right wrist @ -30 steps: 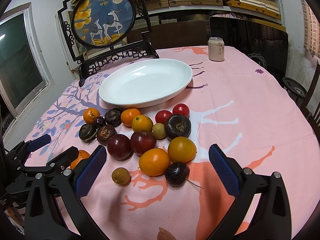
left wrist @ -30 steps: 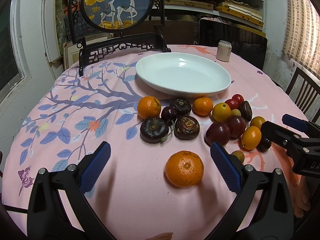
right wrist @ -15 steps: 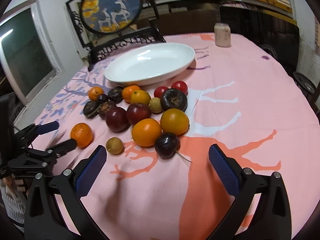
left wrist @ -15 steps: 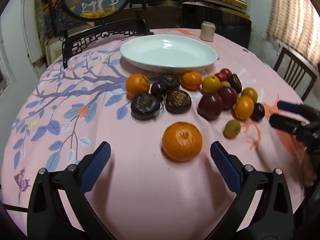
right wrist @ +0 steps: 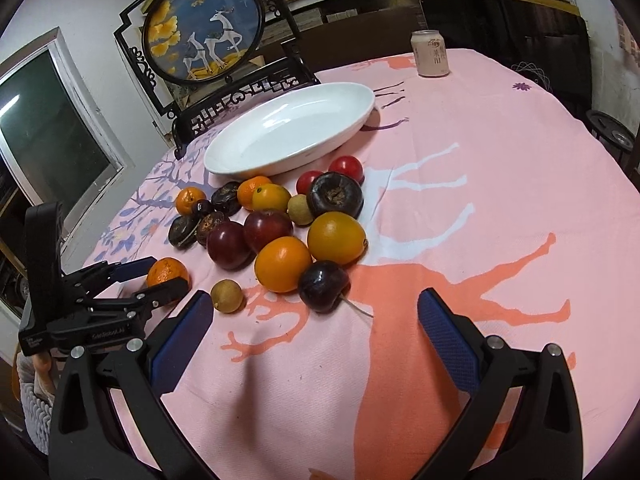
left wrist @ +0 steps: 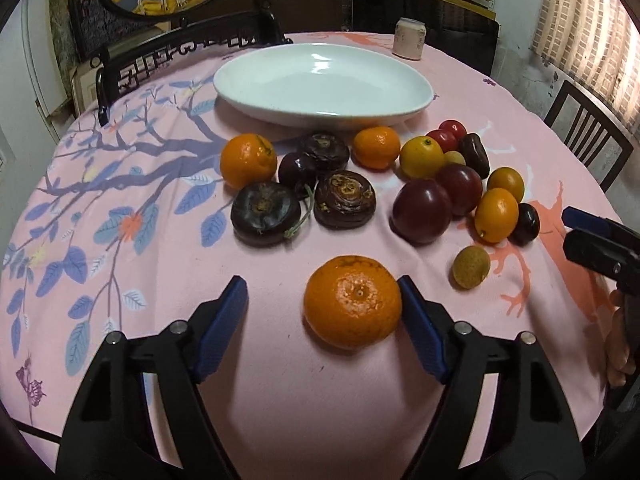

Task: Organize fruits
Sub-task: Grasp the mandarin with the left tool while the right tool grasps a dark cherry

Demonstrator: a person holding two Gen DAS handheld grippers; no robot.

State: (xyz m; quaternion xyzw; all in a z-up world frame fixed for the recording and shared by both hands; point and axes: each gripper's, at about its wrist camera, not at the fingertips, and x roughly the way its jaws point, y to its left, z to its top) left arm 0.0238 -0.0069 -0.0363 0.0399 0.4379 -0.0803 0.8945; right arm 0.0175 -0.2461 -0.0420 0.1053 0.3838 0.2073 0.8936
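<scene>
The left gripper (left wrist: 322, 300), black-framed with blue pads, has just been closing around a round orange mandarin (left wrist: 353, 301) that sits on the pink tablecloth printed with blue-leaved branches (left wrist: 120, 240). The mandarin lies between the jaws: the right-hand pad (left wrist: 420, 320) touches or nearly touches its side, while the other pad stands clear of it with bare cloth between, so nothing is clamped. This mandarin lies apart from the rest, on the near side of the fruit cluster from the empty white oval ceramic dish (left wrist: 324, 84). Just in front of the dish lie two more mandarins, dark brown flattened fruits, deep red plums, small red tomatoes and yellow-orange kumquats, with a small tan longan (left wrist: 471, 267) at the cluster's near edge. The right gripper (right wrist: 314, 320) hangs with its jaws spread wide and empty, just short of a dark purple cherry with a stem (right wrist: 324, 286). A pale drink can (right wrist: 430, 54) stands well beyond the dish.
</scene>
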